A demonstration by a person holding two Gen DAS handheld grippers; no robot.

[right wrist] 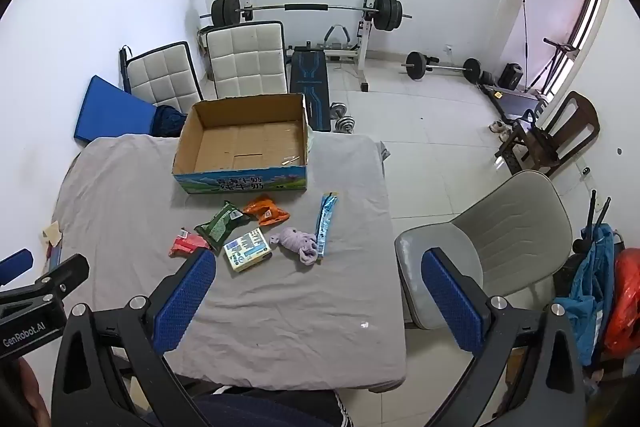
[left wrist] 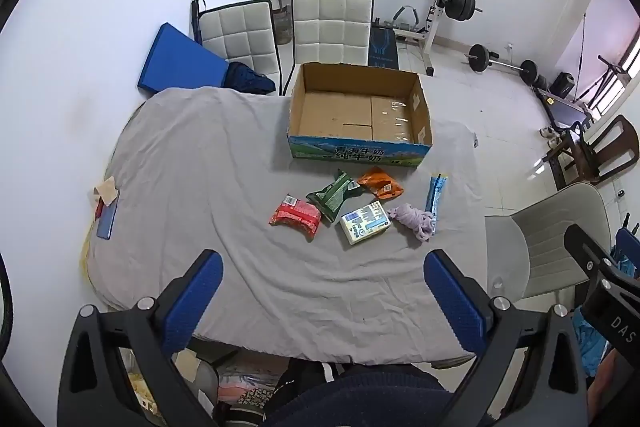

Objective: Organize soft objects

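Observation:
An empty cardboard box (left wrist: pixel 360 111) (right wrist: pixel 244 147) stands at the far side of the grey-clothed table (left wrist: pixel 192 195) (right wrist: pixel 132 195). In front of it lie a red packet (left wrist: pixel 296 215) (right wrist: pixel 186 244), a green packet (left wrist: pixel 334 194) (right wrist: pixel 222 224), an orange packet (left wrist: pixel 380 182) (right wrist: pixel 266 212), a white-and-blue tissue pack (left wrist: pixel 365 222) (right wrist: pixel 247 250), a purple cloth (left wrist: pixel 412 219) (right wrist: pixel 296 242) and a long blue packet (left wrist: pixel 435 195) (right wrist: pixel 326 223). My left gripper (left wrist: pixel 322 303) and right gripper (right wrist: pixel 318 303) are open and empty, held above the table's near edge.
Two white padded chairs (left wrist: pixel 280 31) (right wrist: pixel 208 67) stand behind the table, a grey chair (left wrist: pixel 552 247) (right wrist: pixel 500 239) at its right. A phone and paper (left wrist: pixel 106 207) lie at the left edge. Weight bench and barbells (right wrist: pixel 312 19) stand by the far wall.

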